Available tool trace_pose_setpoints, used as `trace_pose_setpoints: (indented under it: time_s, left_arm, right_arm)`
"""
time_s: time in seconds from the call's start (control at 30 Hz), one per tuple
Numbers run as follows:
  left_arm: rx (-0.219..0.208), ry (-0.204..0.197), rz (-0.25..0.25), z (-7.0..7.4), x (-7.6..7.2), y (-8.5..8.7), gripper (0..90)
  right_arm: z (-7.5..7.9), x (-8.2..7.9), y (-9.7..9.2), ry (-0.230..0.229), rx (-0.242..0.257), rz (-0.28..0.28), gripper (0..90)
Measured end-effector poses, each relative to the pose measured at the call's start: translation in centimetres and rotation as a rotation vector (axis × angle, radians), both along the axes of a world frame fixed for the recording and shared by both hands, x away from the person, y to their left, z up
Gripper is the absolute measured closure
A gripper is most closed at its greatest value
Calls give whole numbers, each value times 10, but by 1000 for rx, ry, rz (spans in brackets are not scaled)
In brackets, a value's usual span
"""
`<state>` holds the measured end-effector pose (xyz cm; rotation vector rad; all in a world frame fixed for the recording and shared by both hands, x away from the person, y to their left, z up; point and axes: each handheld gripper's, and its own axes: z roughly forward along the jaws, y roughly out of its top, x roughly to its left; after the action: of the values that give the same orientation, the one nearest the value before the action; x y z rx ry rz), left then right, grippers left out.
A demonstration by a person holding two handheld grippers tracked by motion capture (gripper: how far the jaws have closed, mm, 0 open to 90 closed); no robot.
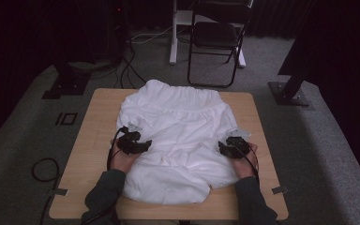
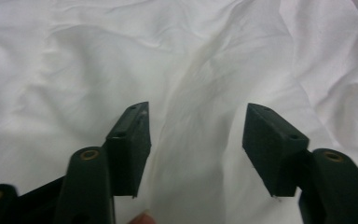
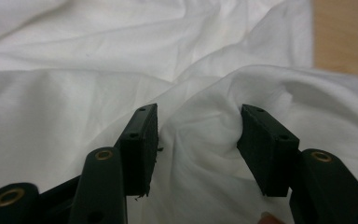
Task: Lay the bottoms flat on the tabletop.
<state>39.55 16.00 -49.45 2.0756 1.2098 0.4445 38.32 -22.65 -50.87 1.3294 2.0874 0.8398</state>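
A white garment lies spread and rumpled over most of the wooden table. My left gripper rests at the garment's left side, its jaws pointing inward toward the middle. In the left gripper view my left gripper stands open, with creased white cloth lying below and between the jaws. My right gripper sits at the garment's right side. In the right gripper view my right gripper stands open around a loose raised fold of the cloth, which bulges between the pads.
A black folding chair and a white stand are on the carpet beyond the table. Black stand bases flank the far corners. A cable loop lies on the floor at left. Bare wood shows past the cloth.
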Motion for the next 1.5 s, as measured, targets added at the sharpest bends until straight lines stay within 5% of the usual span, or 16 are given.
trace_pose_setpoints:
  time_s: [0.33,0.4,0.53,0.6,0.73,0.93,1.23,1.5]
  left_arm:
    - [29,101,-13,-24,36,-27,332]
    - [54,134,-18,-29,37,-30,396]
    - [60,129,2,-26,29,-24,762]
    - [49,112,2,-20,22,-16,867]
    - [27,61,31,-6,1,8,884]
    - [11,12,170,2,-36,66,888]
    - [-8,50,375,-14,-82,140,888]
    - [16,71,438,-24,-104,162,879]
  right_arm:
    - [-23,18,2,91,-9,-15,483]
    - [-24,18,2,97,-14,-11,483]
    - [-26,16,0,103,-17,-4,486]
    - [-27,15,-2,101,-15,-1,487]
    - [-28,13,-4,94,-2,3,489]
    - [-27,11,-6,99,-10,9,492]
    - [-22,2,-12,120,-80,-9,504]
    - [-21,-17,-30,141,-90,-50,540]
